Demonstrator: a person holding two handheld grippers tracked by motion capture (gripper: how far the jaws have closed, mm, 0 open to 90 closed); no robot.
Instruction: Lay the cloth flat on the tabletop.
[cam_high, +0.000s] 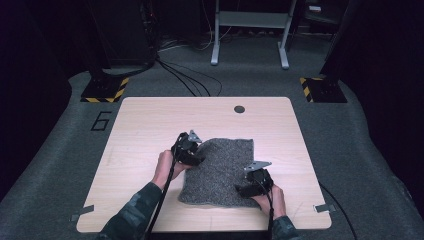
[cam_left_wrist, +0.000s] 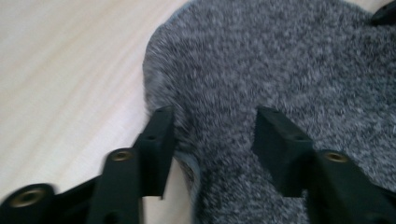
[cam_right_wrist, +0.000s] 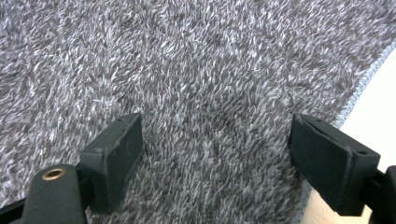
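The wooden table (cam_high: 150, 120) carries a grey fuzzy towel (cam_high: 220, 170), which lies between the two claws and under both. The left claw (cam_high: 192, 150) sits at the towel's left edge near its far corner; in the left gripper view its jaws stand apart over the rounded, lifted edge of the towel (cam_left_wrist: 261, 70), the fabric lying between them without being pinched. The right claw (cam_high: 250, 186) rests over the towel's near right part, jaws spread wide above the pile (cam_right_wrist: 205, 93), with the hemmed edge just beside the right jaw, gripping nothing.
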